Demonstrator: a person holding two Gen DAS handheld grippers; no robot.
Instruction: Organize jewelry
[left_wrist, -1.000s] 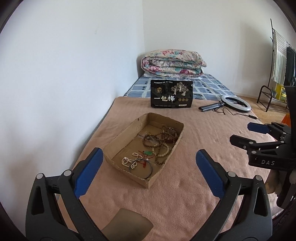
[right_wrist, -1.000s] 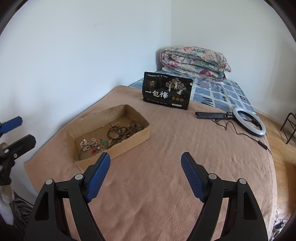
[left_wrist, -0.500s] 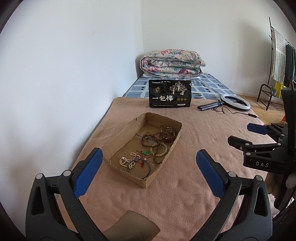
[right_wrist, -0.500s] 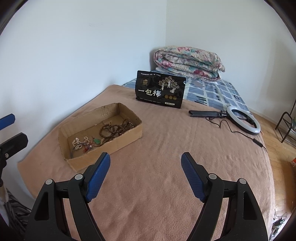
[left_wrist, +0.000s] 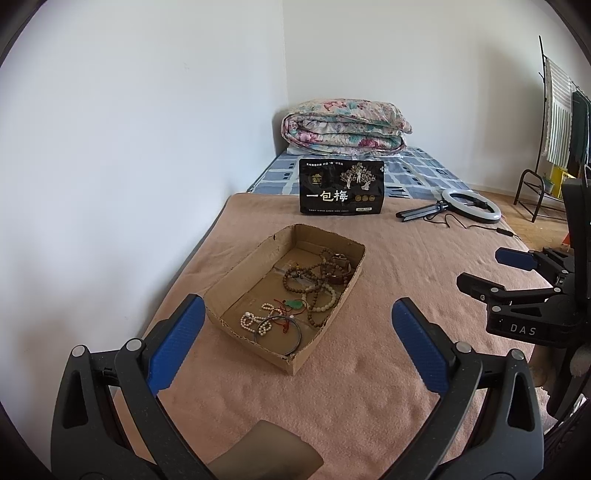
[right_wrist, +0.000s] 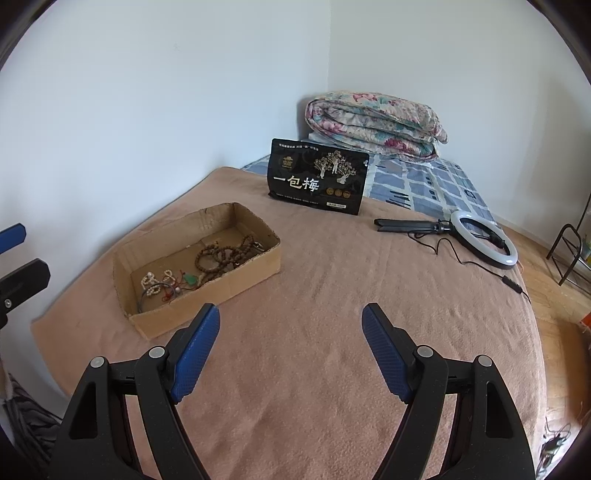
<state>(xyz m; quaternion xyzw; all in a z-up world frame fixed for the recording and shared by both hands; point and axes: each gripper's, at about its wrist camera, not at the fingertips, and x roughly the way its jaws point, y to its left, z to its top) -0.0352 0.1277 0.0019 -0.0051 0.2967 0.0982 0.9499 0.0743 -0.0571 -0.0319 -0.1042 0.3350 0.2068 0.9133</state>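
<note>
A shallow cardboard box (left_wrist: 236, 273) (right_wrist: 251, 267) lies on a pink blanket. Inside it are brown bead strings (left_wrist: 314, 277) (right_wrist: 221, 256), white bead bracelets (left_wrist: 255, 319) (right_wrist: 153, 282), a green pendant on red cord (left_wrist: 293, 304) (right_wrist: 190, 279) and a dark bangle (left_wrist: 291, 332). My left gripper (left_wrist: 295, 317) hovers just short of the box, open and empty. My right gripper (right_wrist: 290, 319) is open and empty above bare blanket to the right of the box; it also shows at the right edge of the left wrist view as the right gripper (left_wrist: 491, 269).
A black snack pouch (left_wrist: 341, 186) (right_wrist: 319, 177) stands behind the box. A ring light (left_wrist: 471, 205) (right_wrist: 484, 238) with cable lies at the back right. A folded floral quilt (left_wrist: 345, 125) rests on the blue checked sheet. A white wall borders the bed's left side; a rack (left_wrist: 554, 110) stands far right.
Both views have shifted only slightly, and the box sits marginally lower and to the left in the right wrist view. Both grippers stay open and empty.
</note>
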